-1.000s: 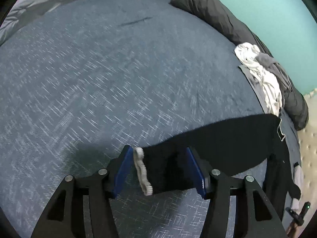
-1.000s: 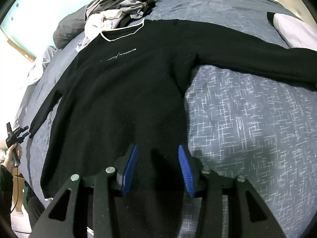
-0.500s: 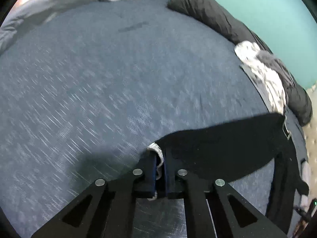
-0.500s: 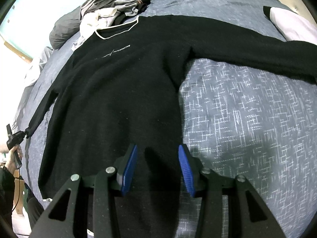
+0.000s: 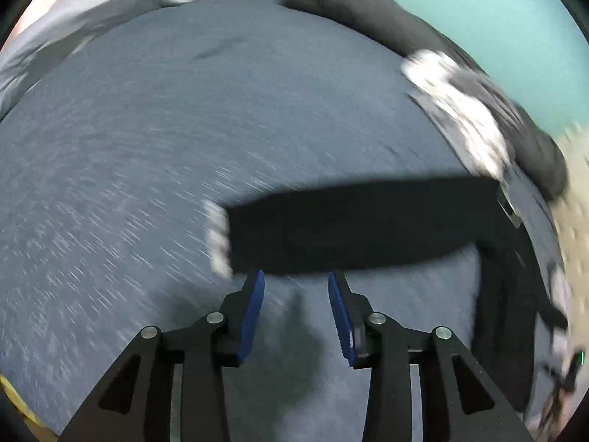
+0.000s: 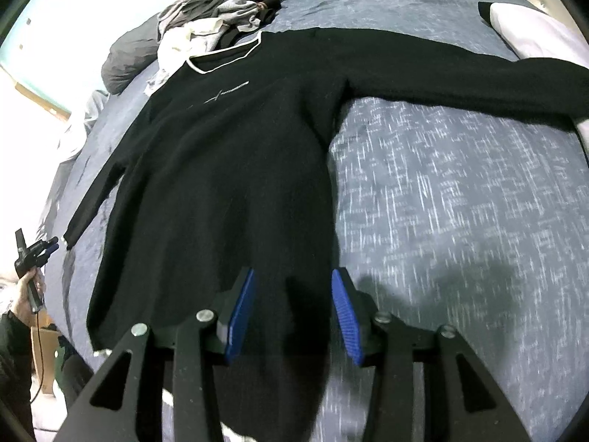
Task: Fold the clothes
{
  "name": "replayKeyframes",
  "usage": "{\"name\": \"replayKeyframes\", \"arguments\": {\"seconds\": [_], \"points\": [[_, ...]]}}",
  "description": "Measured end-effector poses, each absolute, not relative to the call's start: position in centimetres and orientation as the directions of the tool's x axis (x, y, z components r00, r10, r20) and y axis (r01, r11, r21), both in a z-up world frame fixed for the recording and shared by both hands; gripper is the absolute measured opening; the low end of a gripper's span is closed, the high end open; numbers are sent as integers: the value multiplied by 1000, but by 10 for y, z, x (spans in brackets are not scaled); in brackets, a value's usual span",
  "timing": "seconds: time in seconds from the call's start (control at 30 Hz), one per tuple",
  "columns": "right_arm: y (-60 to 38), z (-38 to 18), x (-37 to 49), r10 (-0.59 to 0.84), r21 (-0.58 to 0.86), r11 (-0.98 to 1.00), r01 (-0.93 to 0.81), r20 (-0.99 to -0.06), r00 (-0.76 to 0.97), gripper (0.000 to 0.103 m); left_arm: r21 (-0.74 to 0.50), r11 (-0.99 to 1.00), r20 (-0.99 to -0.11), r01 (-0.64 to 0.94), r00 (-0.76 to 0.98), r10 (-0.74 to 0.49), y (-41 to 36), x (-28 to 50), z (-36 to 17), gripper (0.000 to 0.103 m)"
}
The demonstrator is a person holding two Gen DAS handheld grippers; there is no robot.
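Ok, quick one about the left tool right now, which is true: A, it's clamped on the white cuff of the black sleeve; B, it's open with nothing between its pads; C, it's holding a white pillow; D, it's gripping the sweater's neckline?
B: the left tool stands open over bare blue bedspread, its jaws having just been opening, and the black sleeve with its white cuff lies free beyond the tips.

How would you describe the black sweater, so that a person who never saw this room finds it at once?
Look at the blue-grey bedspread that covers the bed. The black sweater lies flat on it, front up, both sleeves spread out to the sides. Unlike the crumpled grey and white clothes heaped beyond its collar, it is smoothed out, with a thin white neckline and small white chest lettering.
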State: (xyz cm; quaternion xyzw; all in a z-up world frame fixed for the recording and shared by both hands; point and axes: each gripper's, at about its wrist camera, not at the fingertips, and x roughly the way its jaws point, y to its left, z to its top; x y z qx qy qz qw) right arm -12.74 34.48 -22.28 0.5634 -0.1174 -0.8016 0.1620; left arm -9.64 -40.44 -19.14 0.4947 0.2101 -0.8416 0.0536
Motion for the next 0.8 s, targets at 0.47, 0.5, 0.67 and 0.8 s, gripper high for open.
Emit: {"name": "replayKeyframes", "arguments": {"seconds": [0.47,0.5,0.67,0.8], "points": [[340,-240,-56,-386,361,-916,175,-911,-146,54,-503,-861,-832,-71,-232,505,-177,-36,-203,52],[340,-242,-53,-390,366,-914,175,-910,-138,54,-508,-858,-832,-81,-211,513,-166,-32,-206,53],[339,-244,-40,-406,383,-907,175,-906,-123,54,-489,-865,-852,-112,-149,502,-132,-19,-219,55],[339,-243,-32,-411,388,-904,178,-903,-122,54,-470,-875,-869,-119,-115,482,-119,-9,-227,55]]}}
